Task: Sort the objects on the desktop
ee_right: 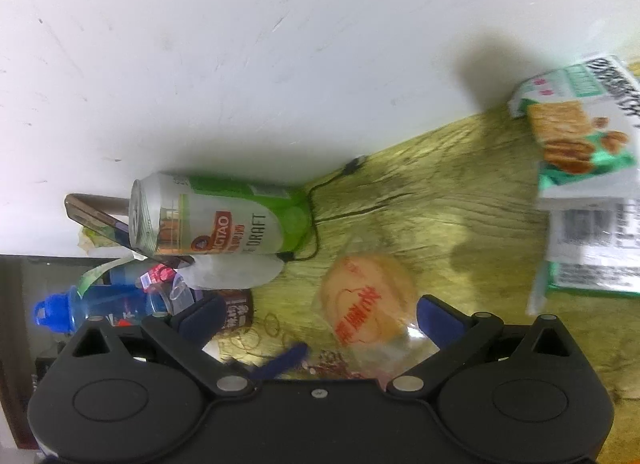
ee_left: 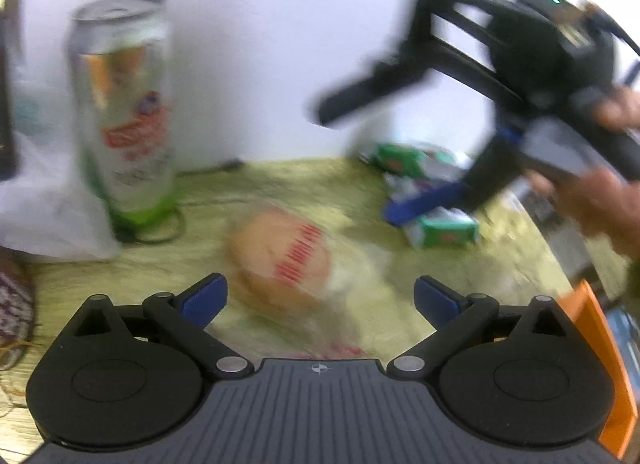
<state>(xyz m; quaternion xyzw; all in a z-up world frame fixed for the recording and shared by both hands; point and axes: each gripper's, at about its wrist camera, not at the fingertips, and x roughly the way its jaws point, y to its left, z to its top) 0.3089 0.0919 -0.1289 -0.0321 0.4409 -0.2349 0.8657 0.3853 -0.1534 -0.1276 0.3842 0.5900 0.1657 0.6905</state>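
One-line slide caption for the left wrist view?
Open left gripper nears a wrapped bun; beer can beside; right gripper open above.

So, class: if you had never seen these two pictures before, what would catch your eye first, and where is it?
Probably the tall green-and-silver beer can, upright at the back left of the wooden desk near the white wall. Next, the round bun in clear wrap lying mid-desk, just ahead of the open left gripper. The right gripper, also open, hangs above the green snack packets.

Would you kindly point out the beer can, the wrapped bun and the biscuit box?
beer can (ee_right: pixel 224 220), right wrist view, on its label.
wrapped bun (ee_right: pixel 366 302), right wrist view, on its top.
biscuit box (ee_right: pixel 588 184), right wrist view, on its printed face.
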